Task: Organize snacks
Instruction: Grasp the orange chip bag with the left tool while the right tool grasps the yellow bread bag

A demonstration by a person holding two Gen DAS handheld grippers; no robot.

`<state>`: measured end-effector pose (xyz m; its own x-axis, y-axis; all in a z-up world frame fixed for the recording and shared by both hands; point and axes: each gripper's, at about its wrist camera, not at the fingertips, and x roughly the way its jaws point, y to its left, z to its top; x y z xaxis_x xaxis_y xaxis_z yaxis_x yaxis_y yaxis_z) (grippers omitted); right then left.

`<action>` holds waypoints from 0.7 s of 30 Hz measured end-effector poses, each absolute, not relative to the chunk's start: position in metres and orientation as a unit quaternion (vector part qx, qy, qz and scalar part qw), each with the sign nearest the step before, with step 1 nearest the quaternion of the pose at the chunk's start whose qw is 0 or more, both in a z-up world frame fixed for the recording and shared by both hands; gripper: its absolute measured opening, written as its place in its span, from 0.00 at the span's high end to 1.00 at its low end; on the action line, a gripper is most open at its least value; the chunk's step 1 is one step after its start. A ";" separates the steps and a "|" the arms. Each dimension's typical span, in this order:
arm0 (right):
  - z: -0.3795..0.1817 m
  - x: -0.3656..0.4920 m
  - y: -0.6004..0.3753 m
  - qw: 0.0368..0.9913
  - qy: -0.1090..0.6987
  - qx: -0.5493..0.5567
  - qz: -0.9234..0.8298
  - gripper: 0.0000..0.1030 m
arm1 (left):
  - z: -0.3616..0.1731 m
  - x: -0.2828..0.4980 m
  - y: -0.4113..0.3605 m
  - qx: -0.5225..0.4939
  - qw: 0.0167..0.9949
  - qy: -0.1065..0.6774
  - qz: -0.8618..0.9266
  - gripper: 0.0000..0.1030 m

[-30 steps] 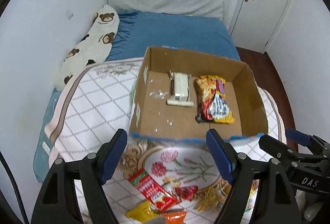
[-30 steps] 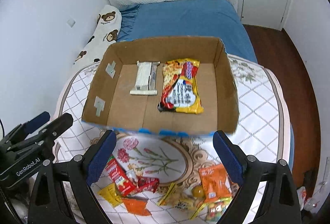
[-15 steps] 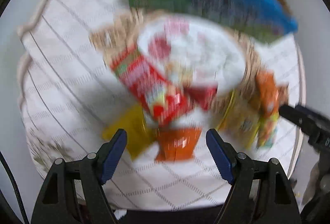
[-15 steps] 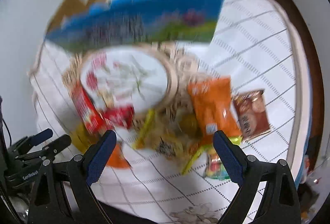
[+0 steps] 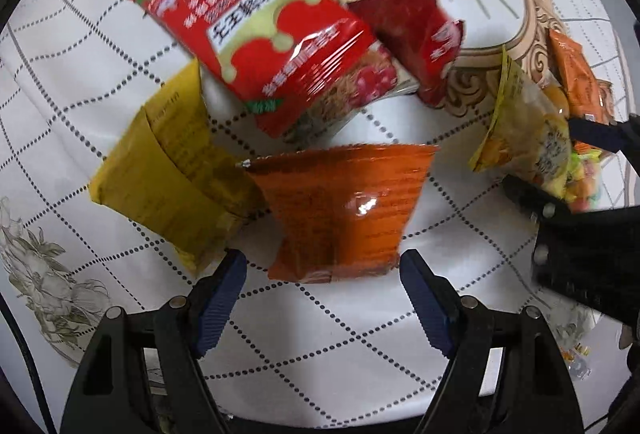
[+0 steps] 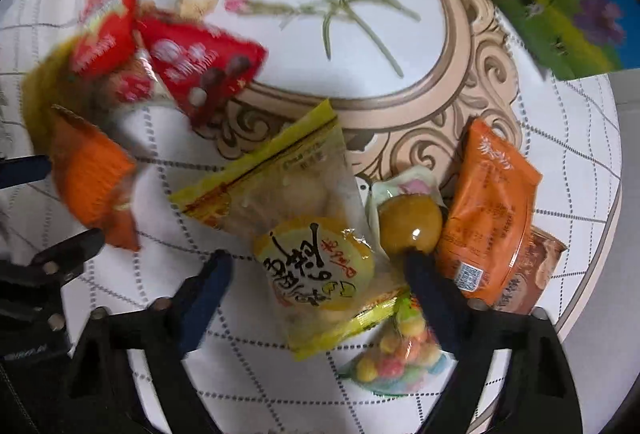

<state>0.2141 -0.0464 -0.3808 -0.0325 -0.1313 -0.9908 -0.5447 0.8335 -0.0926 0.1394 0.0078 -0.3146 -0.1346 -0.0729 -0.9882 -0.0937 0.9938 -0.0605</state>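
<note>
Change: both claws have dropped from facing the far cardboard box to pointing straight down over the snack pile; right jaws have just been closing.
Left claw [image 5: 322, 266]: released, jaws apart on either side of the near edge of a glossy orange foil packet [image 5: 344, 210]; pads not pressing it.
Right claw [image 6: 320, 268]: jaws astride a clear yellow-edged packet with a round yellow label [image 6: 308, 254]; right finger lies by a round amber jelly cup [image 6: 410, 228]; no pad presses on the packet.
Snack pile: on a white quilted cloth with a flower medallion [image 5: 360, 346].
Left side: long red packet [image 5: 256, 34] lies across a mustard-yellow packet [image 5: 168, 174]; small dark-red packet [image 5: 412, 34] just right of it.
Right side: orange pouch [image 6: 488, 210] beside a brown packet [image 6: 532, 274]; bag of coloured sweets [image 6: 396, 358] nearest.
Box: printed green-and-blue side [image 6: 540, 6] at far right.
</note>
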 end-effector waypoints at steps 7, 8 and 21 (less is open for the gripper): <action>-0.389 0.219 -0.118 0.596 0.795 0.063 0.092 0.41 | -0.325 0.138 0.005 -0.067 0.664 0.744 0.019 0.25; -0.390 0.218 -0.124 0.584 0.801 0.095 0.092 0.40 | -0.329 0.137 0.004 -0.068 0.666 0.742 0.019 0.26; -0.399 0.206 -0.099 0.638 0.763 -0.014 0.105 0.36 | -0.338 0.156 -0.017 -0.030 0.694 0.719 0.011 0.57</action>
